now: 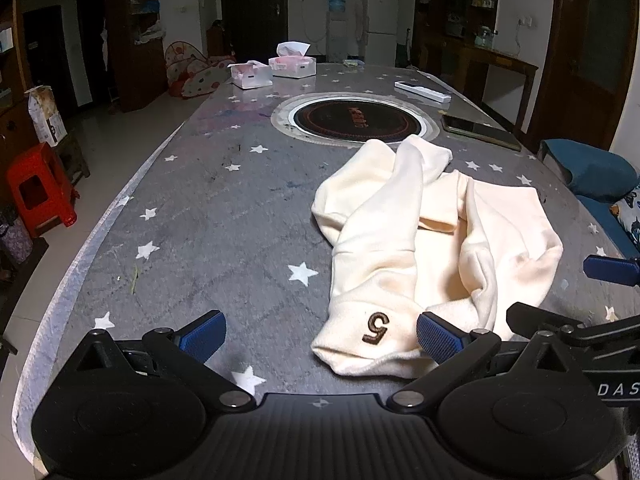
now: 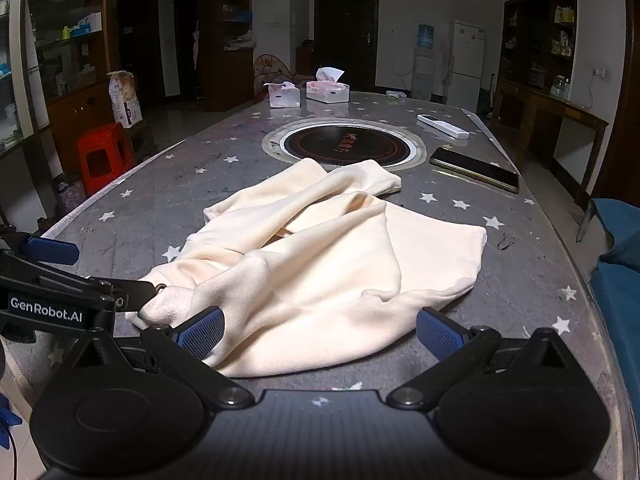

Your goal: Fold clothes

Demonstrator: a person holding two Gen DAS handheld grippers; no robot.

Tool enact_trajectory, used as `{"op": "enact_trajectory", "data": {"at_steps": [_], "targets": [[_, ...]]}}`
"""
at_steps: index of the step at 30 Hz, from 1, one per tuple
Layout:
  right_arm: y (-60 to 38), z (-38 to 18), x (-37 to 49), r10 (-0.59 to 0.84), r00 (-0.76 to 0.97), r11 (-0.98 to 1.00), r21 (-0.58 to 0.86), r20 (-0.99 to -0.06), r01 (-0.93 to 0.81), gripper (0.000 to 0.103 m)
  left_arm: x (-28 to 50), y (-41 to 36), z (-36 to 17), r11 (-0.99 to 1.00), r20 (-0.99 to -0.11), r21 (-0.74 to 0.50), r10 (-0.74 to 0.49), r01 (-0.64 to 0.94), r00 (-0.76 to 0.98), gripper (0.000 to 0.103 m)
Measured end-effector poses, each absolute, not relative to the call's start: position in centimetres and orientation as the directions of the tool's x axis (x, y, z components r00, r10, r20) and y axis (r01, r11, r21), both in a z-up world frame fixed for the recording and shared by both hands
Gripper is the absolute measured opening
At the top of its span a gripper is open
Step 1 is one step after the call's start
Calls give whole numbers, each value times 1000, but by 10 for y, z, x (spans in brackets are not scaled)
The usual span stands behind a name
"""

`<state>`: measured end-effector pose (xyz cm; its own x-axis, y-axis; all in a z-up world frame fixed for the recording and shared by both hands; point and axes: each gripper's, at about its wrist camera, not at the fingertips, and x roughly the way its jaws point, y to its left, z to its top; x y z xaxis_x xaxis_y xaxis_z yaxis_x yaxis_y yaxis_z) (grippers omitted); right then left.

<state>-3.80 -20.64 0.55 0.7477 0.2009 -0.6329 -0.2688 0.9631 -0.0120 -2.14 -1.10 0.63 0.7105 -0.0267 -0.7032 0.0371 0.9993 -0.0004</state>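
Both views are dim, lit from overhead indoor light; the far room sinks into near-black shadow. The cream garment [image 1: 436, 240] reads brightest, slightly washed out. Faint glare sheens the table [image 1: 208, 208] near the tissue boxes [image 2: 308, 92]. Fisheye distortion bows the table edges, corners vignette to black

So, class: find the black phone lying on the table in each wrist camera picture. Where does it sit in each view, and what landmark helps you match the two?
Left wrist view: the phone lies upper right, just right of the round hotplate.
Right wrist view: the phone lies right of centre, again just right of the round hotplate.
Shared landmark: the round hotplate, with the cream garment in front of it.
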Motion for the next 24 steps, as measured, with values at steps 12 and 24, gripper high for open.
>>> {"op": "enact_trajectory", "data": {"at_steps": [12, 24], "targets": [[-206, 5, -29, 206, 743, 963, -3, -637, -269, 103, -9, -7, 8, 1000, -704, -1, -22, 29, 710, 103], [-204, 7, -15, 202, 746, 964, -5, -634, -266, 103, 7, -4, 16, 1000, -688, 10, -11, 25, 726, 103]]}}
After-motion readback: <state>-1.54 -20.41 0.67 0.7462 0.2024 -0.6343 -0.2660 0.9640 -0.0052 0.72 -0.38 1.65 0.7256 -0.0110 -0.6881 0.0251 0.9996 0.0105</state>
